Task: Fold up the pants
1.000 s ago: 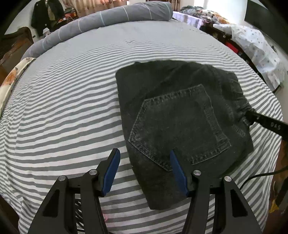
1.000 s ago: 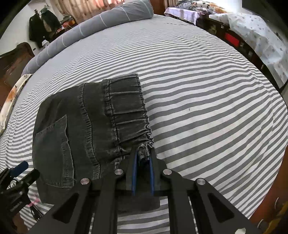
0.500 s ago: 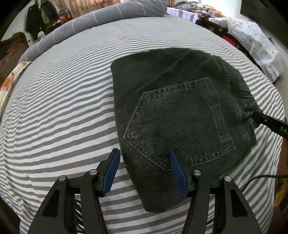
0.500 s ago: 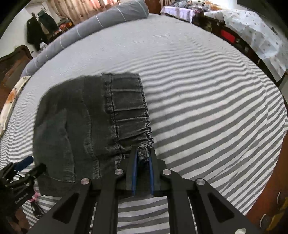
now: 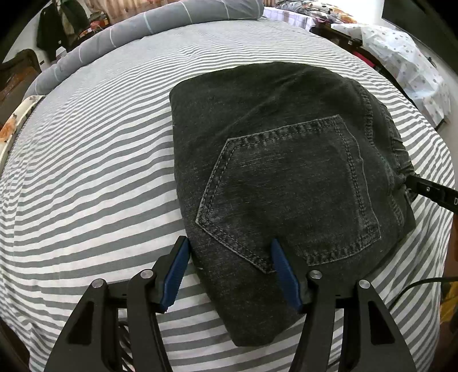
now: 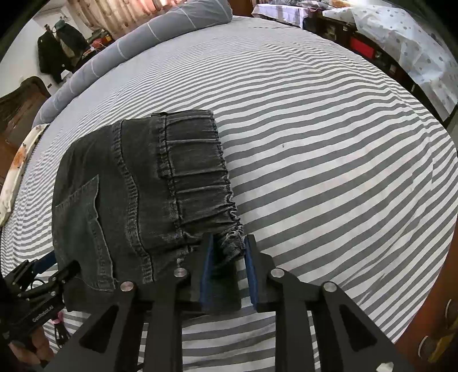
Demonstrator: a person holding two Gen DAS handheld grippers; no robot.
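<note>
Black denim pants (image 5: 286, 177) lie folded on the striped bed (image 5: 86, 177). Left claw (image 5: 229, 269) hangs wide open over their near edge, holding nothing. Right claw (image 6: 227, 254) is parted slightly around the gathered waistband corner (image 6: 232, 240), its pads apart.

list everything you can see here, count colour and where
dark grey denim pants: 1, folded, on the bed near its front edge
grey-and-white striped bedsheet: 1, covers the bed
grey rolled quilt with pale lines: 1, far edge of bed
dark jackets: hanging, far left wall
white dotted cloth: 1, over furniture at right
left gripper: black, blue pads, open over pants' near edge
right gripper: black, blue pads, partly open around waistband corner
</note>
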